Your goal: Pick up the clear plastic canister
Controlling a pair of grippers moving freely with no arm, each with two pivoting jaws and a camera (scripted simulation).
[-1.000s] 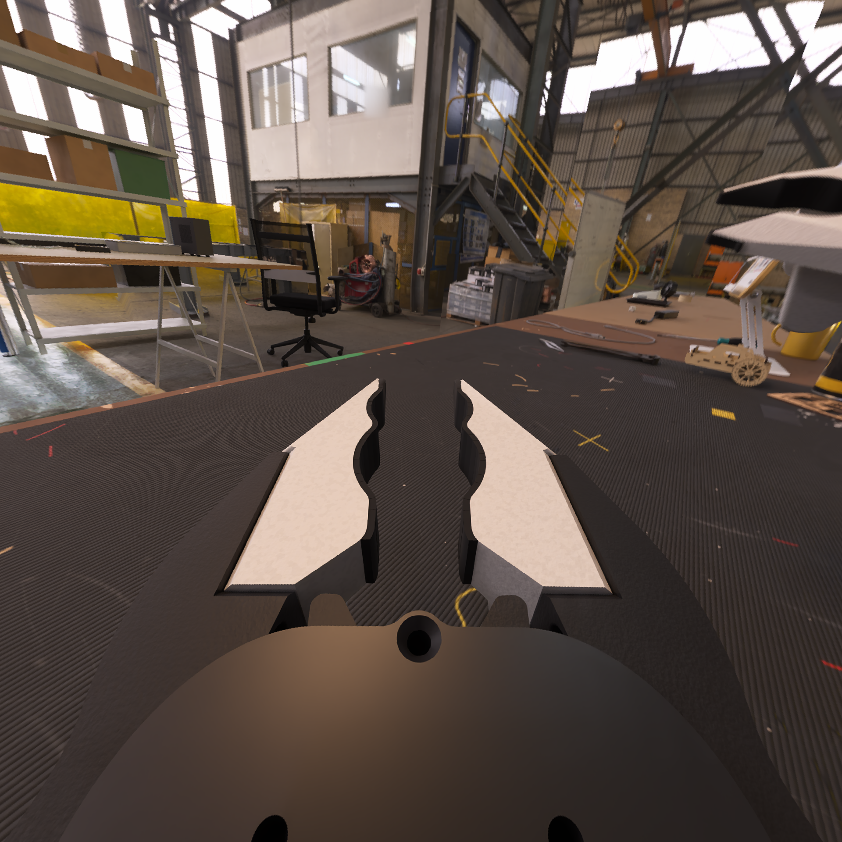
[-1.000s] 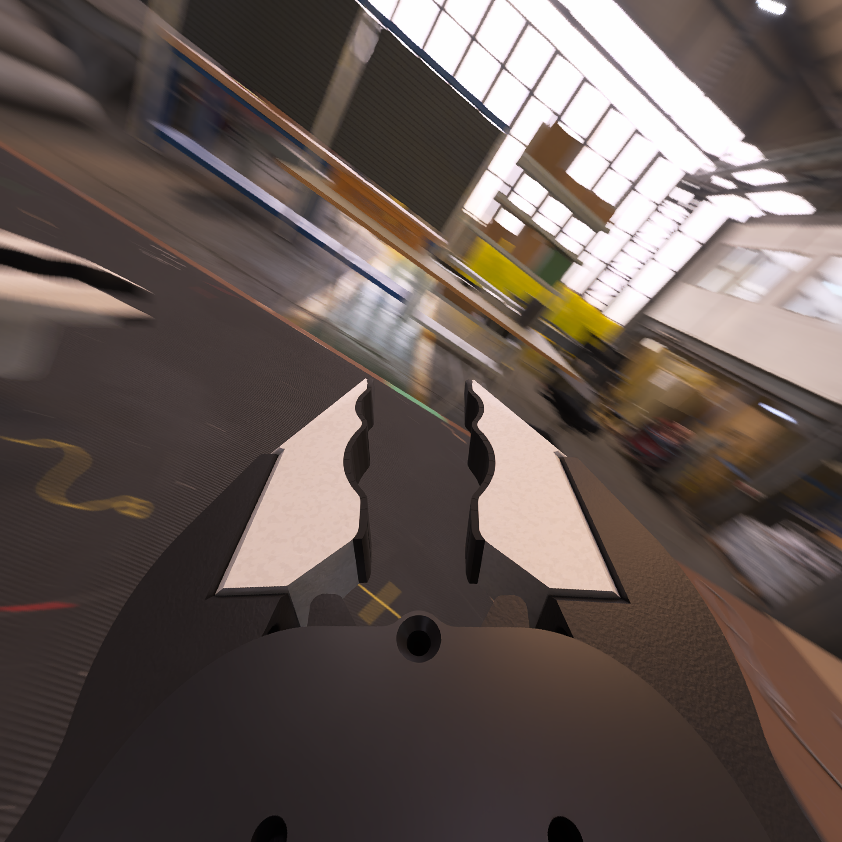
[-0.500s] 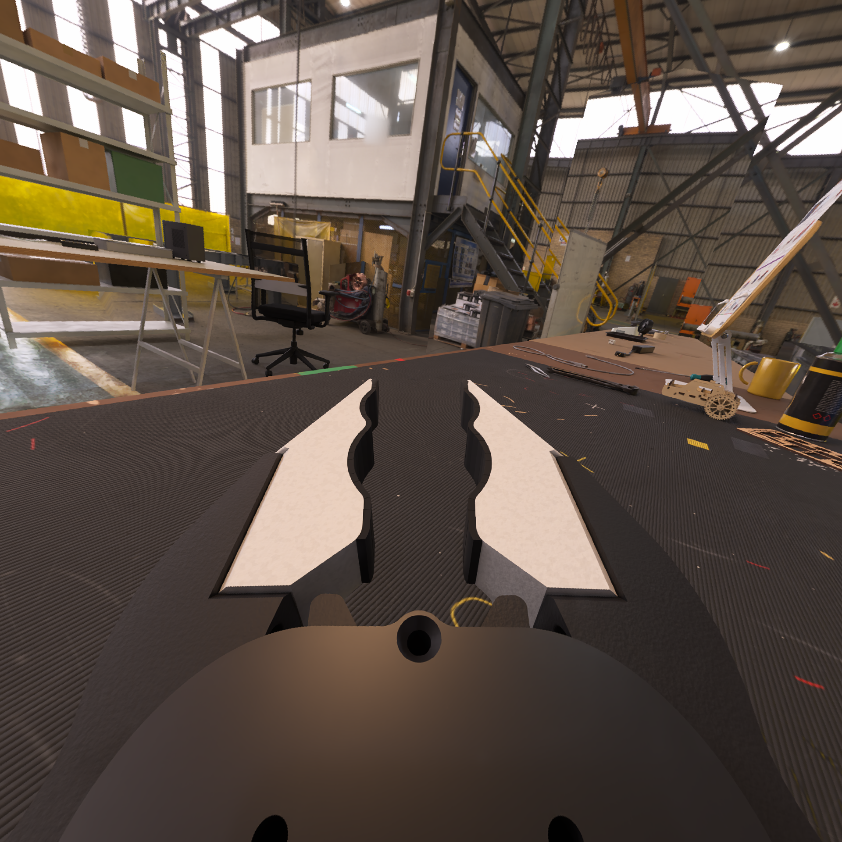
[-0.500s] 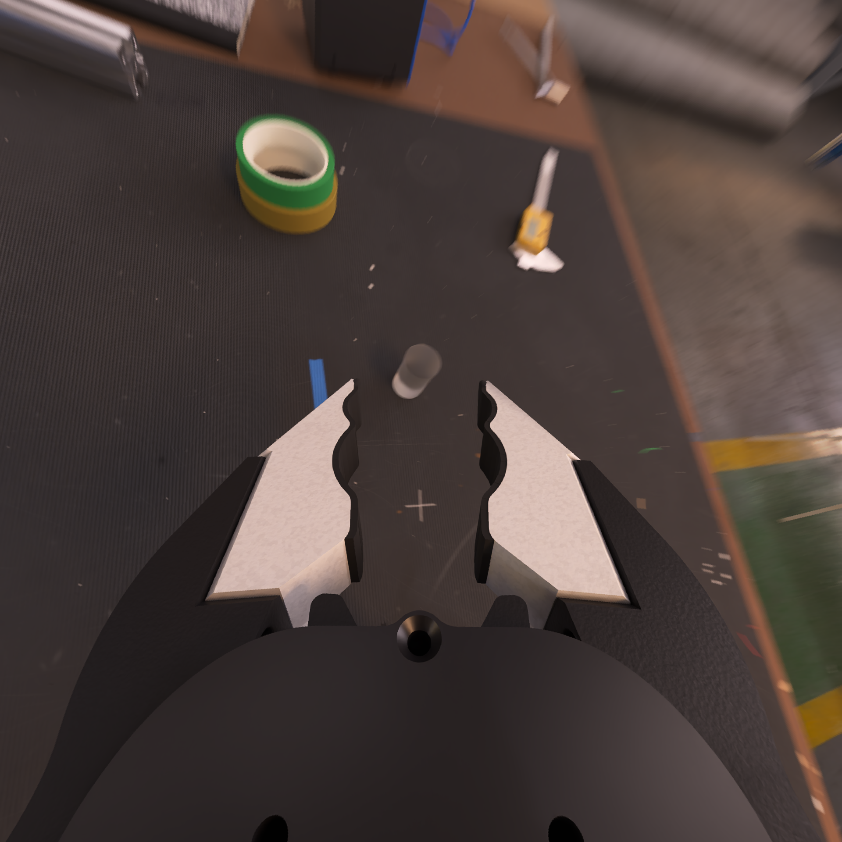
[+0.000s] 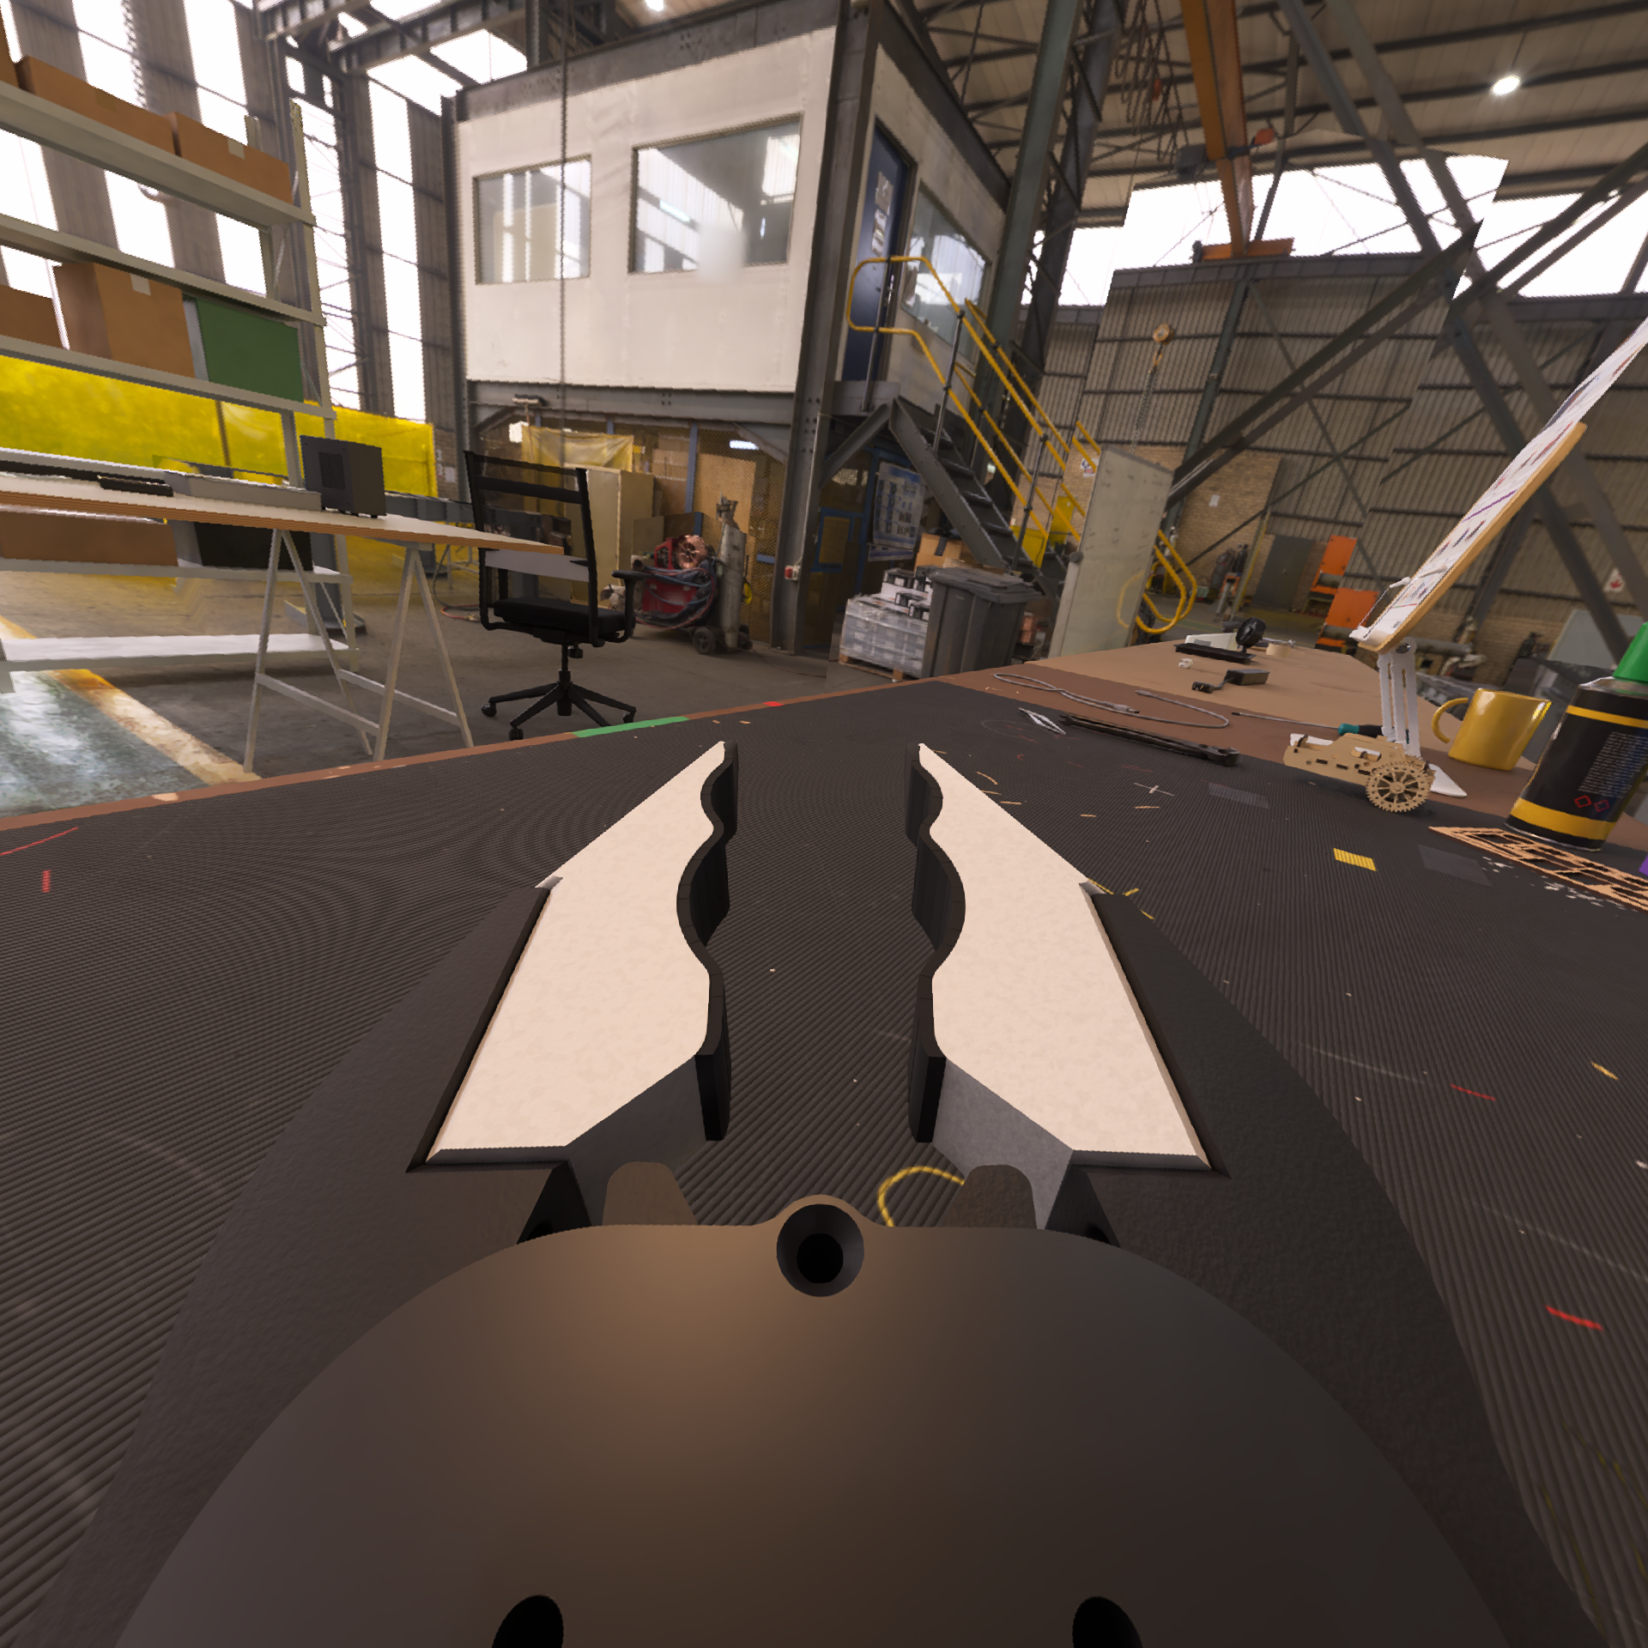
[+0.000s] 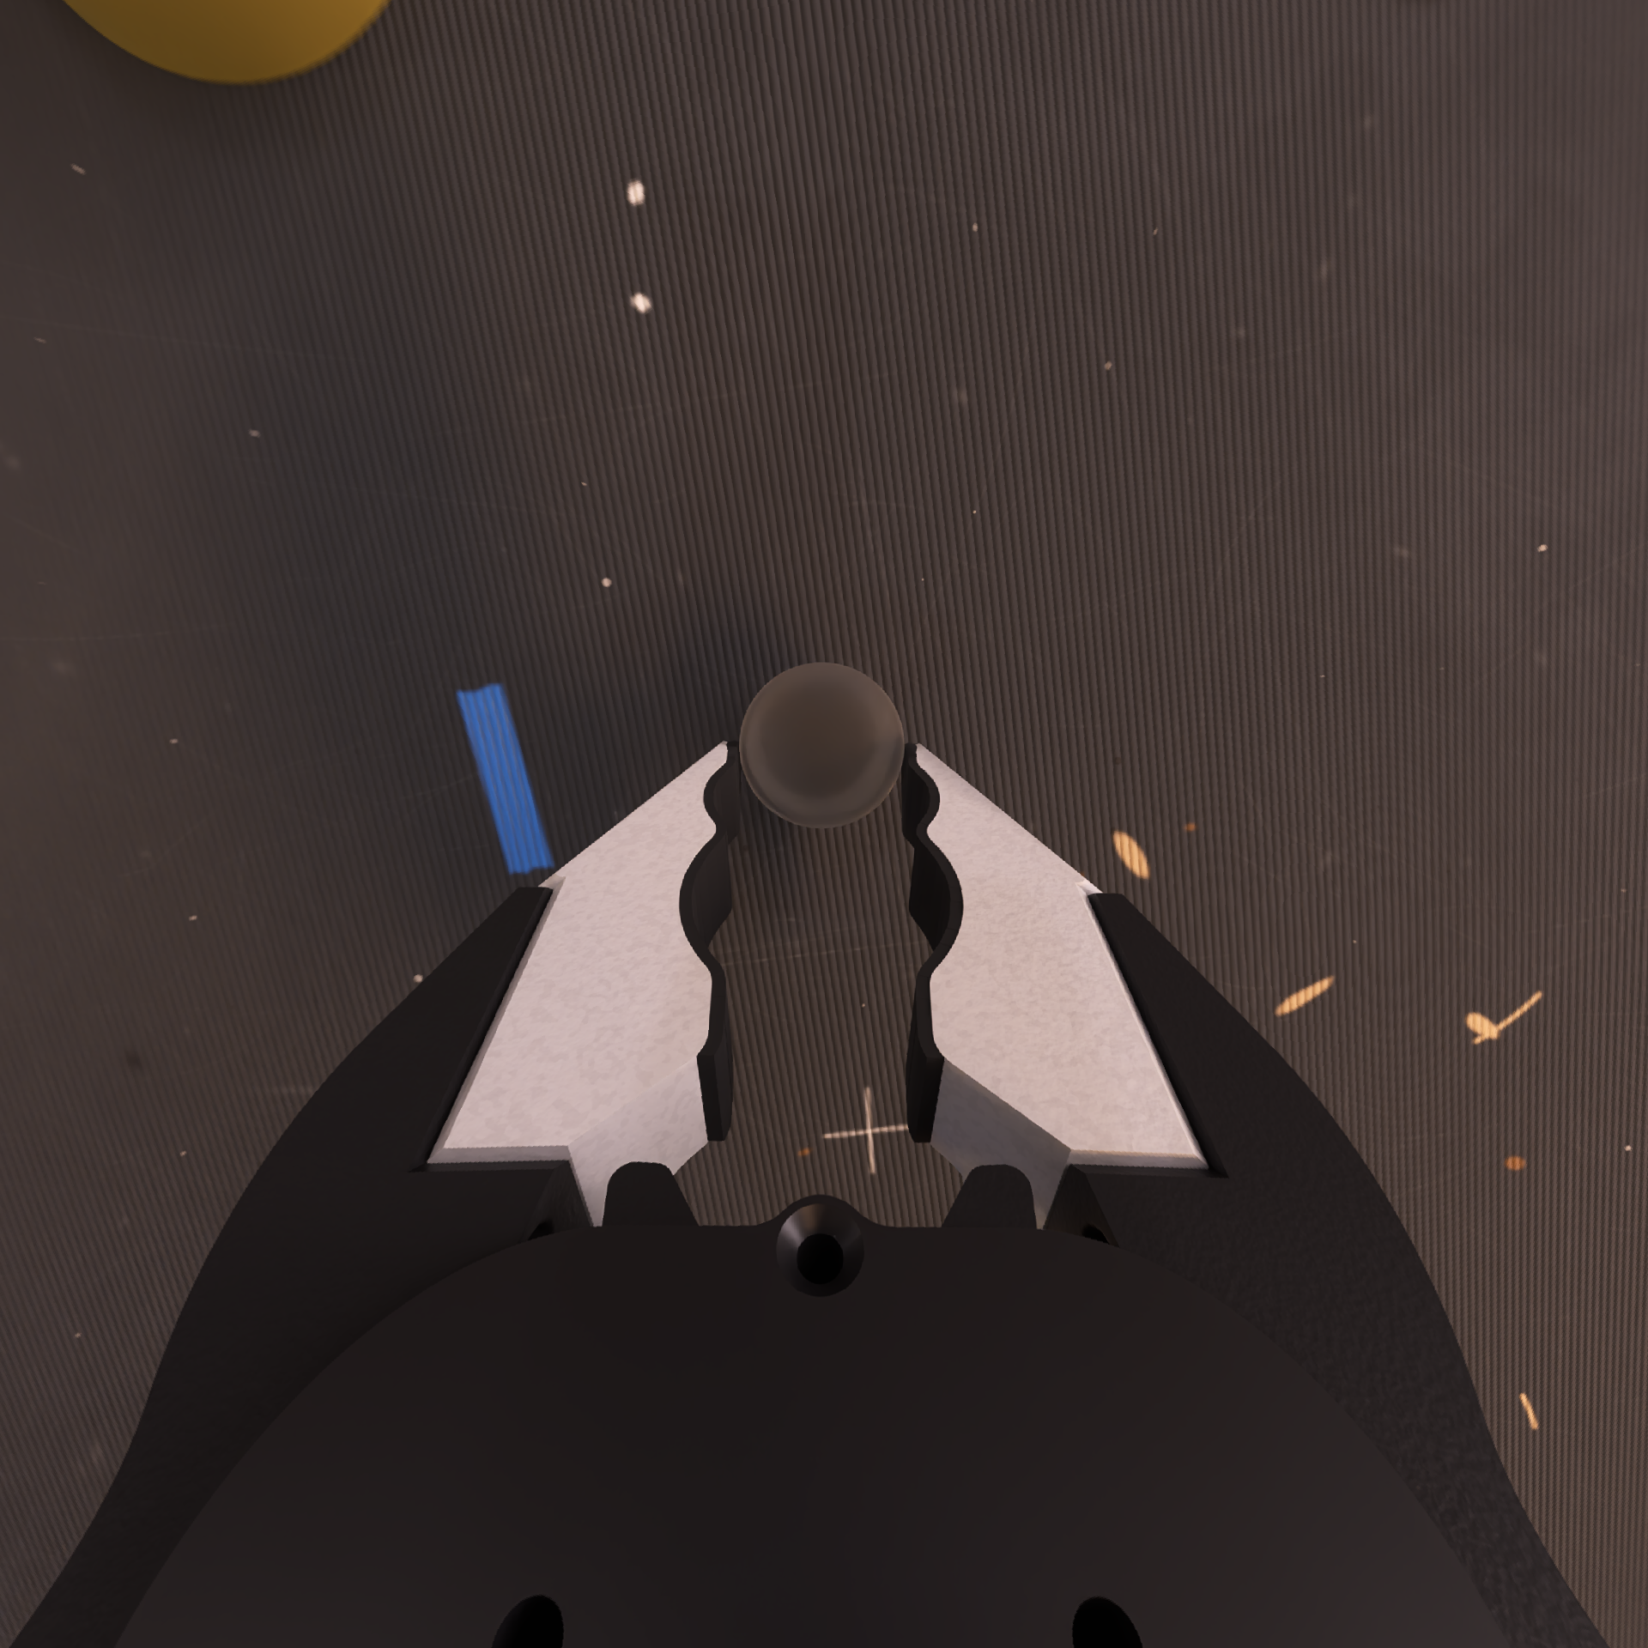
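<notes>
Where ribbed mat (image 6: 1159,446) shows, round clear canister (image 6: 820,758) between right tool (image 6: 820,776) tips.

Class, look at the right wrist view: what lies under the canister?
The canister stands on the dark mat, between the right gripper's fingertips. Its base and the mat beneath it are covered.

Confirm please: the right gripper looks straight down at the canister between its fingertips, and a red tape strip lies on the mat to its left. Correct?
Not quite: the tape strip is blue, not red, as the right wrist view shows. The rest holds: the right gripper looks down on the canister between its fingertips.
</notes>
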